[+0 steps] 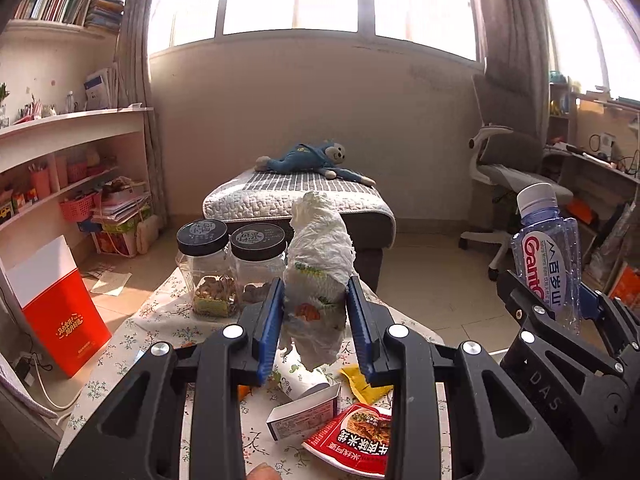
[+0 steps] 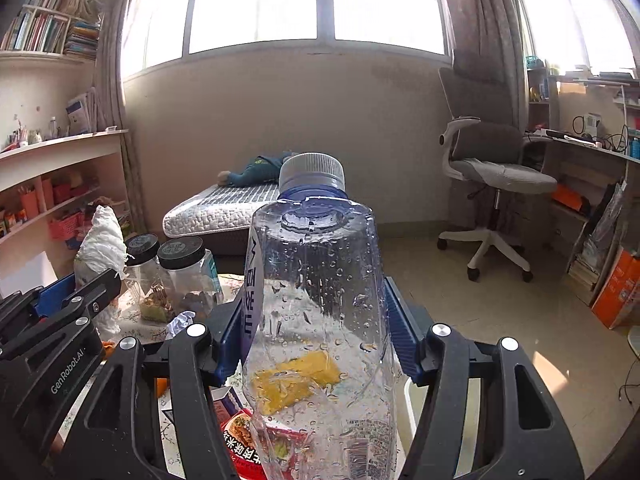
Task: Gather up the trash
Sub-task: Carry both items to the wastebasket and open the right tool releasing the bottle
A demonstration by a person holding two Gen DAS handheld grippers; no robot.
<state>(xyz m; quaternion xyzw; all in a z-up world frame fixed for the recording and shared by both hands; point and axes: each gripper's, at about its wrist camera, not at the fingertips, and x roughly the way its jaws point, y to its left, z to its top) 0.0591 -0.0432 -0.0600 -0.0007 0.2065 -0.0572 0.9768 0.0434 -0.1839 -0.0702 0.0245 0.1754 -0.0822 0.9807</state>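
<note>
My left gripper (image 1: 316,312) is shut on a crumpled white paper wad (image 1: 320,264), held above the flowered table (image 1: 160,320). The wad also shows at the left of the right wrist view (image 2: 102,240). My right gripper (image 2: 316,332) is shut on an empty clear plastic water bottle (image 2: 320,312) with a white cap, held upright; the bottle also shows at the right of the left wrist view (image 1: 546,256). On the table below lie a red noodle-cup lid (image 1: 356,436), a small white carton (image 1: 304,412), a yellow wrapper (image 1: 364,384) and a paper cup (image 1: 300,380).
Two clear jars with black lids (image 1: 228,268) stand at the table's far side. A red and white box (image 1: 56,312) stands on the floor at left. Shelves (image 1: 68,160) line the left wall. A bed (image 1: 300,200) lies ahead, an office chair (image 2: 492,184) at right.
</note>
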